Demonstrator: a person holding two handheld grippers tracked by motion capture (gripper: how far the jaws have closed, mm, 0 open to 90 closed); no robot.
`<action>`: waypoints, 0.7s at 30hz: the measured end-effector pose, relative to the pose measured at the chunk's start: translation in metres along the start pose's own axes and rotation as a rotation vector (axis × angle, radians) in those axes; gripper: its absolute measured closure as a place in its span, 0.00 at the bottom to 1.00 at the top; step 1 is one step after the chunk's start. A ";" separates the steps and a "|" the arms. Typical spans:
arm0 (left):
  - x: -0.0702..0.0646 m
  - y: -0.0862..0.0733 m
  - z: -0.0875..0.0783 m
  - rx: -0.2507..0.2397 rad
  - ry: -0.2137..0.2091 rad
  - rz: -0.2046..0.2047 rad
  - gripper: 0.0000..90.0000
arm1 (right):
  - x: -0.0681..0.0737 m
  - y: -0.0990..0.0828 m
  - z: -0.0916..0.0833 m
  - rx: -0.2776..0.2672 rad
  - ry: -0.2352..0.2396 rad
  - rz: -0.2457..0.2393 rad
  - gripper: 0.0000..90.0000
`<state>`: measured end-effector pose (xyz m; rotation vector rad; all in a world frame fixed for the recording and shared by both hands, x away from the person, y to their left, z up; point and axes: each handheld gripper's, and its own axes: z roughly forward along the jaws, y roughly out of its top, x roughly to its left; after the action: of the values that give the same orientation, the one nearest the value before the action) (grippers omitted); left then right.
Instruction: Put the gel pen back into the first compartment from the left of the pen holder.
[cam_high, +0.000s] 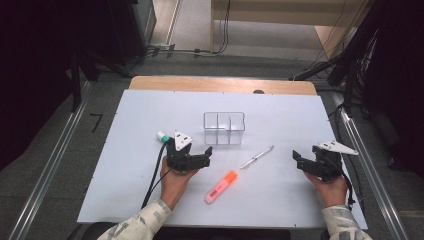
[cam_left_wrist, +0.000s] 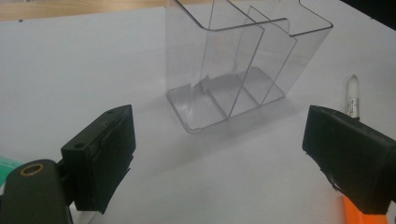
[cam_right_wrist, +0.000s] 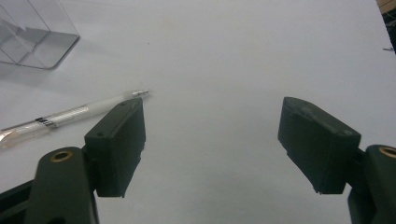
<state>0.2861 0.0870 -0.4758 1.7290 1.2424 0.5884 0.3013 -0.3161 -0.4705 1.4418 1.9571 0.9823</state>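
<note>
A clear plastic organizer (cam_high: 223, 128) with several compartments stands empty at the middle of the white table (cam_high: 280, 107). My left gripper (cam_high: 192, 151) rests open just in front and to the left of it, with nothing between its jaws. The left gripper view shows the organizer (cam_left_wrist: 233, 65) straight ahead of my open left gripper (cam_left_wrist: 224, 154). A clear pen (cam_high: 257, 157) lies diagonally between the two grippers, and an orange highlighter (cam_high: 221, 186) lies nearer the front. My right gripper (cam_high: 306, 153) is open and empty at the right; its view has my right gripper (cam_right_wrist: 217, 140) and the pen (cam_right_wrist: 70, 114) beside the left jaw.
A small green-and-white object (cam_high: 161, 135) lies just left of the left gripper. The pen tip (cam_left_wrist: 352, 93) and an end of the highlighter (cam_left_wrist: 357, 214) sit near the left gripper's right jaw. A wooden edge (cam_high: 222, 83) borders the table's far side.
</note>
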 end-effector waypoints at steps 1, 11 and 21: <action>-0.001 0.000 0.001 0.005 -0.006 0.001 0.11 | 0.000 0.000 0.000 0.001 -0.001 0.001 0.24; -0.017 0.004 0.012 0.012 -0.049 0.010 0.11 | 0.000 0.000 0.000 0.002 -0.001 0.000 0.24; -0.032 0.006 0.025 0.030 -0.100 0.019 0.11 | 0.000 0.000 0.001 0.007 -0.005 -0.003 0.24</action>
<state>0.2966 0.0470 -0.4790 1.7749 1.1720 0.4906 0.3019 -0.3160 -0.4708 1.4438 1.9600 0.9704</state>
